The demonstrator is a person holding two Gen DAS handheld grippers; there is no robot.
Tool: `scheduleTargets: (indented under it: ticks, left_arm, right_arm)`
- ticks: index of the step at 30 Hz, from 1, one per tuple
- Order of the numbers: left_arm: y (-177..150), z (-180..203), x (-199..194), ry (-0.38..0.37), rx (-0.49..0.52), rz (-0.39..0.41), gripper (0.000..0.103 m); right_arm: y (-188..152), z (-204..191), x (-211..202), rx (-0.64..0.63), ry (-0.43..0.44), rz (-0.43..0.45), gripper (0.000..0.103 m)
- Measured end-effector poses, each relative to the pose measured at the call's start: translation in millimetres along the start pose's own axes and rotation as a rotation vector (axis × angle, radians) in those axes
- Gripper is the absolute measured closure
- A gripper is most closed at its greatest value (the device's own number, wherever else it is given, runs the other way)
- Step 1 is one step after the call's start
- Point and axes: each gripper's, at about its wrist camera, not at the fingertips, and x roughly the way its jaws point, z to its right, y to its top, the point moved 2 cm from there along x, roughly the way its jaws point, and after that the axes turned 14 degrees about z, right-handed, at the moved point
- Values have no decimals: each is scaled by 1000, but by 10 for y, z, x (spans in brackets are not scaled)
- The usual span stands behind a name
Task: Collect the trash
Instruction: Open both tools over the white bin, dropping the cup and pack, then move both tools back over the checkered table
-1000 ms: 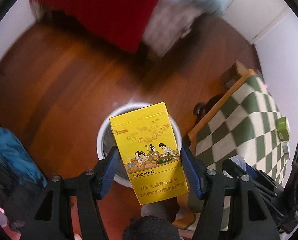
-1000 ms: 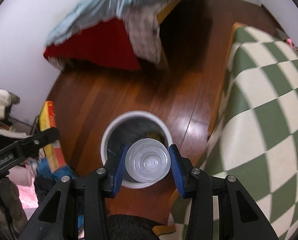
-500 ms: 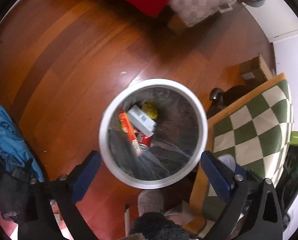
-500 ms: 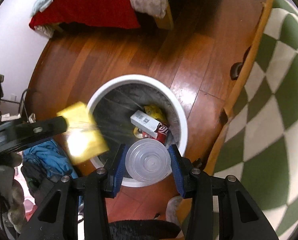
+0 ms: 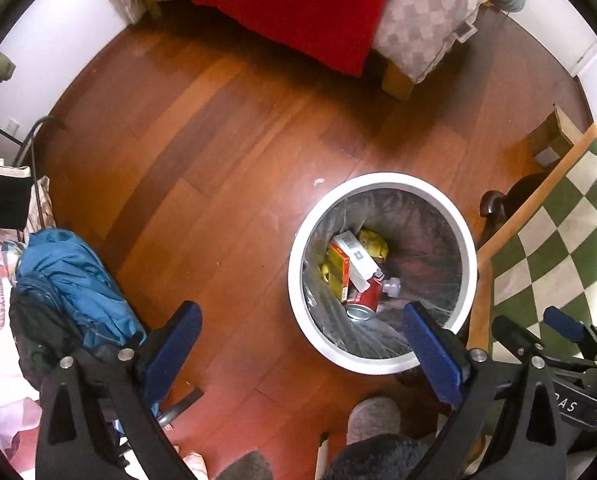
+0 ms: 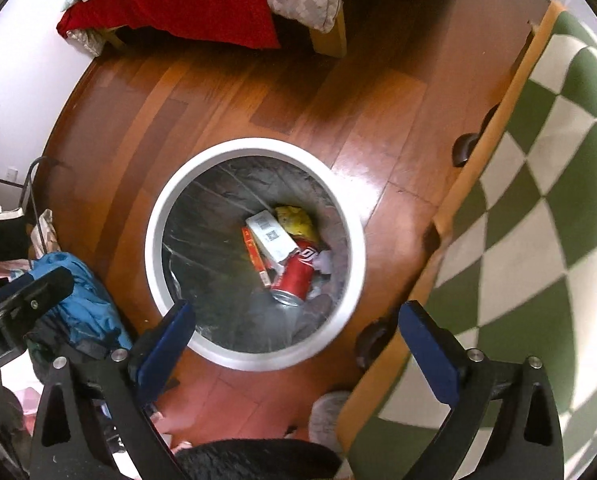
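A white round trash bin (image 5: 469, 248) (image 6: 154, 240) with a grey liner stands on the wooden floor. Inside lie a red soda can (image 5: 367, 294) (image 6: 296, 276), a white box (image 5: 356, 258) (image 6: 270, 236), a yellow-and-red pack (image 5: 336, 270) (image 6: 254, 256), a yellow wrapper (image 6: 296, 220) and a clear plastic piece (image 5: 391, 286) (image 6: 323, 262). My left gripper (image 5: 302, 344) is open and empty above the floor, its right finger over the bin's near rim. My right gripper (image 6: 294, 336) is open and empty over the bin's near rim.
A table with a green-and-white checked cloth (image 5: 558, 240) (image 6: 538, 200) stands right of the bin. Blue clothing (image 5: 74, 280) (image 6: 78, 300) is piled at left. A bed with a red blanket (image 5: 298, 8) (image 6: 186, 4) is beyond. Grey slippers (image 5: 372, 420) (image 6: 326, 416) are below.
The left gripper opened and dropped the yellow cigarette pack into the bin. The right gripper then opened and let go of the clear plastic cup, which is no longer between its fingers.
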Motion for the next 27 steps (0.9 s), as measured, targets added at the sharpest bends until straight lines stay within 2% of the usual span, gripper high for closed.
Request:
scheduleTargets:
  ticks: [8,14,18,22,27]
  left_arm:
    - [-23,120,-544,-7,31,86,1]
    - [-69,226,-1159,1,61,173,1]
    - [-149,305,-1641,44,74,226,1]
    - [-251,446,-2173,83,84,312,1]
    - [-366,733,-2638,64,75,394,1]
  right_arm:
    - [-37,25,-653,-28,5,87,0]
    - [-129,45,-1254,-14,37,156,0]
    - [-214,97,-1723,2,80,213,0]
    - [-343,202,-2311,46,171,282,0]
    - [-534,452,-3027,131,252,384,0]
